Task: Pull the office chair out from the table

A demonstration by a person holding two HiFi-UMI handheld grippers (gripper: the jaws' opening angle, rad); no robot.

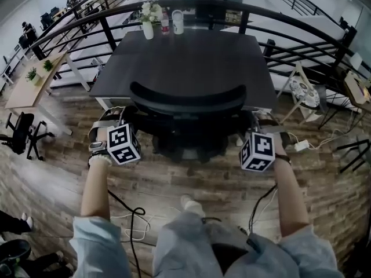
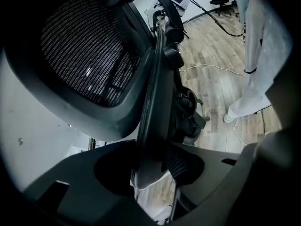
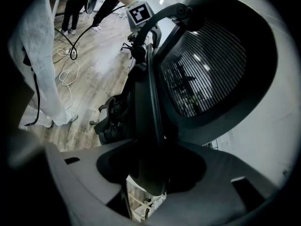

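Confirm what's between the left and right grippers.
The office chair: its backrest spans left gripper to right gripper, shown in the head view.

the office chair point(image 1: 186, 100) is black, its back a fine dark mesh. the desk point(image 1: 191, 57) top is dark grey. the floor point(image 1: 58, 178) shows brown wood planks. the left gripper point(image 2: 153, 173) and right gripper point(image 3: 150, 173) are grey, with black-and-white square markers.

The dark table point(image 1: 191, 62) bears a flower vase point(image 1: 148, 29), bottle point(image 1: 165, 23) and mug point(image 1: 178, 22).
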